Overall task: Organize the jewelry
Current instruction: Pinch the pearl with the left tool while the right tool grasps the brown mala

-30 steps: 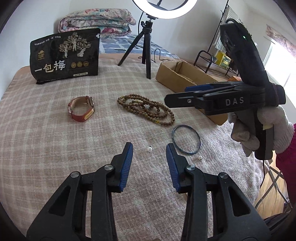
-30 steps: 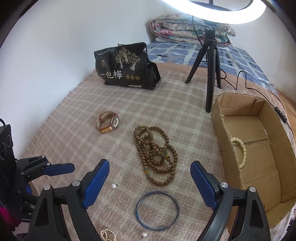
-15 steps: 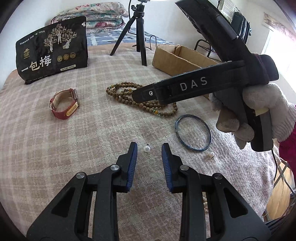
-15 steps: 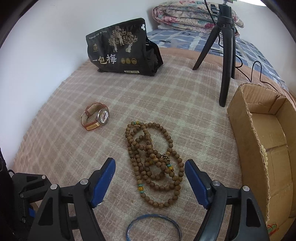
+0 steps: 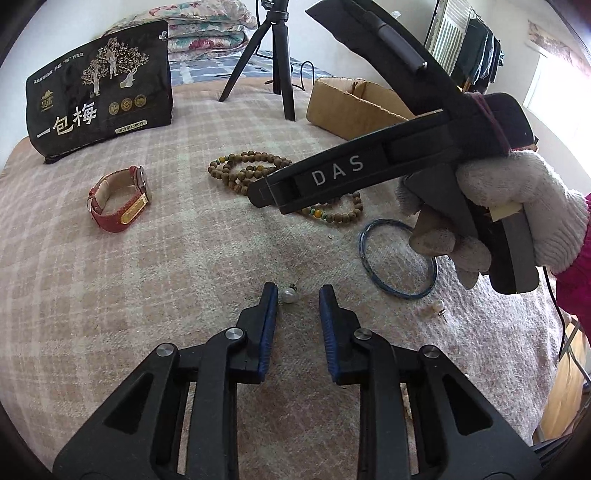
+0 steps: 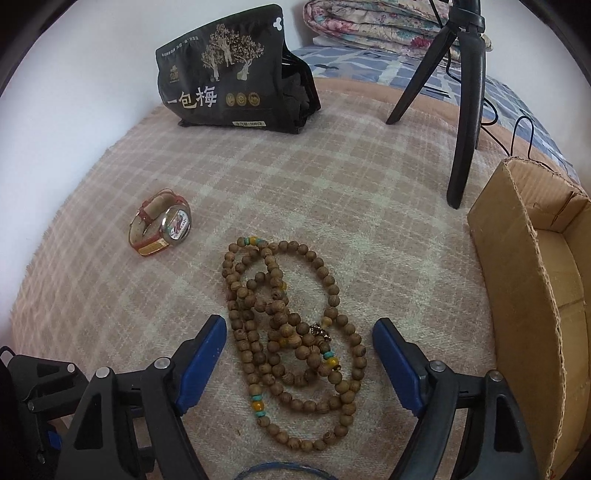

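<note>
My left gripper [image 5: 298, 295] is open, low over the plaid blanket, its jaws on either side of a small pearl earring [image 5: 289, 295] near the left pad. A second pearl earring [image 5: 433, 307] lies to the right. My right gripper [image 6: 299, 345] is open wide, its jaws straddling the heap of wooden prayer beads [image 6: 291, 332], which also shows in the left wrist view [image 5: 255, 170]. A blue bangle [image 5: 397, 258] lies behind the gloved hand. A red-strapped watch [image 6: 160, 223] lies to the left.
A cardboard box [image 6: 528, 295] stands open at the right. A black tripod [image 6: 465, 110] stands behind the beads. A black snack bag [image 6: 229, 74] stands at the back. Folded quilts [image 6: 388, 22] lie beyond. The bed edge drops off at the right [image 5: 561, 354].
My left gripper dropped and narrowed around the pearl earring. My right gripper moved forward and down until its open jaws straddle the wooden beads.
</note>
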Demonstrator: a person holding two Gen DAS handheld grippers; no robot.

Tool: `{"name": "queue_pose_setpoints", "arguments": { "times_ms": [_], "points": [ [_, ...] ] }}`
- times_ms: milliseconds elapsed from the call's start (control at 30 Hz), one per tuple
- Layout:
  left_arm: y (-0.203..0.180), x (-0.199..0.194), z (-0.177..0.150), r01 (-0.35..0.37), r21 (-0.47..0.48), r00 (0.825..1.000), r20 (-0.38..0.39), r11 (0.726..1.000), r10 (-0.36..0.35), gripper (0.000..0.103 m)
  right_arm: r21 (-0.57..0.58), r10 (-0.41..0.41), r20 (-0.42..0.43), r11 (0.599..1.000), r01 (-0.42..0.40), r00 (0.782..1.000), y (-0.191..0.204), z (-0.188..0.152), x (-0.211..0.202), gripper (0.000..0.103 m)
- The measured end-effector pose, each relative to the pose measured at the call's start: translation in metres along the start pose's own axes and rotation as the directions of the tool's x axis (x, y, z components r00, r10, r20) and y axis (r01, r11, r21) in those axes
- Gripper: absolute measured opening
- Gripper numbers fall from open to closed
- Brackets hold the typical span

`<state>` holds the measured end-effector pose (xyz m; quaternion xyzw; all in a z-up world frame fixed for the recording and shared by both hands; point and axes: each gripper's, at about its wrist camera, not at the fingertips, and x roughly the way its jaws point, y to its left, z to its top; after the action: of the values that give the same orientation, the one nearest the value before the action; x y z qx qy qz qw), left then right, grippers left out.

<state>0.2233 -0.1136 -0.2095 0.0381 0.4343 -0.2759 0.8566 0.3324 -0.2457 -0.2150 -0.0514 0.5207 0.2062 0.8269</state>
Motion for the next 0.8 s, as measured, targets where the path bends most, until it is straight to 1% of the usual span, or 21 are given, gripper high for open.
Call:
{"name": "queue_pose_setpoints", "arguments": {
  "times_ms": [100, 233, 300, 400, 500, 567, 600, 700, 733, 800],
  "points": [
    [0.0005, 0.001, -0.0004, 0.002, -0.001, 1.0, 0.0, 1.0, -0.002, 0.021, -0.008, 0.0, -0.004, 1.0, 0.0, 1.0, 0.0009, 0.0013, 0.0012, 0.085],
    [0.0023, 0.0017, 0.0001, -0.001, -0.006, 1.0, -0.002, 1.0, 0.001, 0.016, -0.057, -0.031, -0.009, 0.998, 0.03, 0.999, 0.0072, -0.0001, 0.0022, 0.085],
    [0.0031, 0.0025, 0.0005, -0.005, -0.01, 1.0, -0.003, 1.0, 0.005, 0.013, -0.057, -0.037, -0.007, 0.998, 0.037, 0.999, 0.0072, -0.0005, 0.0019, 0.084],
    [0.004, 0.0049, 0.0018, -0.014, -0.009, 1.0, -0.001, 1.0, 0.014, 0.008, -0.04, -0.039, 0.001, 0.998, 0.039, 0.999, 0.005, -0.0006, 0.0014, 0.078],
    [0.0052, 0.0046, 0.0018, -0.011, -0.014, 1.0, 0.002, 1.0, 0.011, 0.007, -0.029, -0.046, 0.01, 0.999, 0.046, 0.999, 0.0048, -0.0004, 0.0012, 0.07],
    [0.0057, 0.0051, 0.0025, -0.011, -0.014, 1.0, 0.003, 1.0, 0.011, 0.007, -0.035, -0.043, 0.014, 0.998, 0.044, 0.999, 0.0063, -0.0006, 0.0006, 0.059],
    [0.0052, 0.0049, 0.0024, -0.013, -0.013, 1.0, 0.005, 1.0, 0.013, 0.007, -0.036, -0.043, 0.014, 0.998, 0.044, 0.999, 0.0068, -0.0006, 0.0005, 0.057],
    [0.0045, 0.004, 0.0019, -0.016, -0.011, 1.0, 0.008, 1.0, 0.016, 0.007, -0.022, -0.029, 0.013, 0.999, 0.029, 0.999, 0.0049, -0.0008, -0.0003, 0.046],
    [0.0051, 0.0039, 0.002, -0.015, -0.013, 1.0, 0.009, 1.0, 0.015, 0.007, -0.017, -0.027, 0.012, 0.999, 0.027, 1.0, 0.0038, -0.0009, -0.0008, 0.04],
    [0.0053, 0.0024, 0.0015, -0.014, -0.019, 1.0, 0.01, 1.0, 0.014, 0.006, 0.0, -0.017, 0.011, 1.0, 0.017, 1.0, 0.001, -0.0017, -0.002, 0.035]
  ]
}}
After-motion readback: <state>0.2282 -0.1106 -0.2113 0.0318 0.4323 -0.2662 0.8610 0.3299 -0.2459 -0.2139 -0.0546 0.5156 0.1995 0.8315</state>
